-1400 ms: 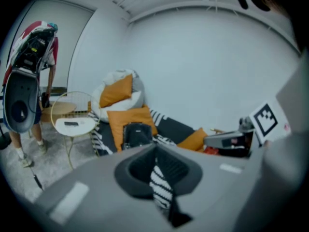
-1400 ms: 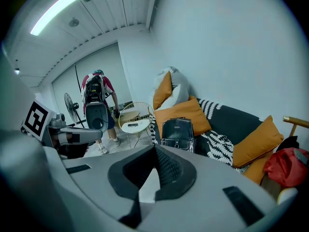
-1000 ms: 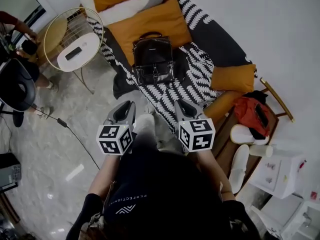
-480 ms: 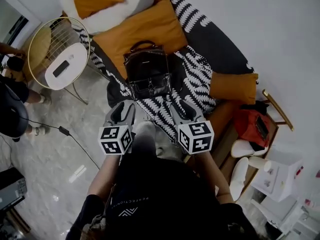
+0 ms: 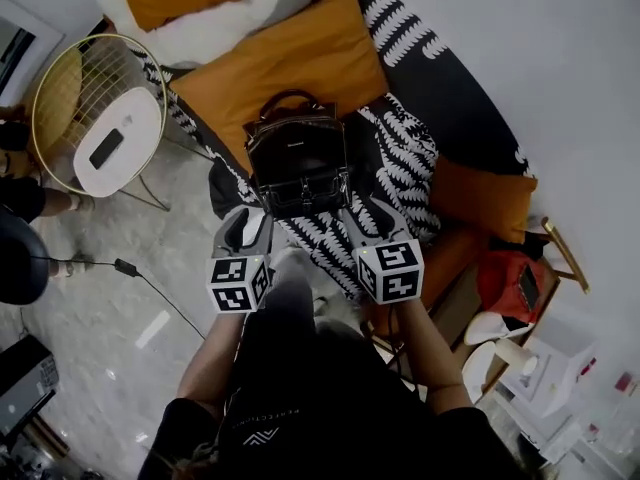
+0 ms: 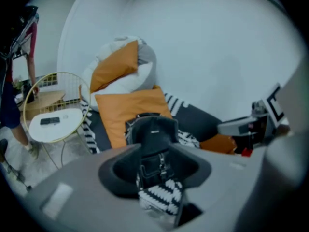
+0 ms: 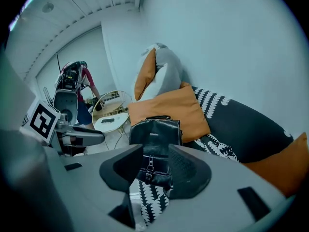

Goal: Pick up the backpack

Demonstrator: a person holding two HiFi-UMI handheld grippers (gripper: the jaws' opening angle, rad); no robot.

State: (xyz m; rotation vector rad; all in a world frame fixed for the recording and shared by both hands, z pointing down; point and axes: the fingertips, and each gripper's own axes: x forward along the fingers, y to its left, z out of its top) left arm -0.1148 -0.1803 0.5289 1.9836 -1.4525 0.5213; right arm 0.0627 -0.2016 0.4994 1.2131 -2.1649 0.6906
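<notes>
Head view was read from its left edge, where a wire-rimmed side table (image 5: 70,118) was seen beside the bed, well apart from the work. Next came the left gripper (image 5: 248,218), which was held just short of the backpack's near left corner. Its jaws were being opened, and nothing was caught between them; in the left gripper view the bag was only framed through the gap. The black backpack (image 5: 297,163) was found lying on the black-and-white patterned throw (image 5: 405,163), its back propped against the orange cushion (image 5: 275,63). Its carry handle was turned toward that cushion and its buckled front toward the person. The right gripper (image 5: 362,216) was mirrored at the near right corner, its jaws likewise being opened with nothing touched. The pairing was judged to have been chosen so that the soft, slumping bag could be taken from both sides at once. Farthest right, a red bag (image 5: 515,283) was left on a chair.
</notes>
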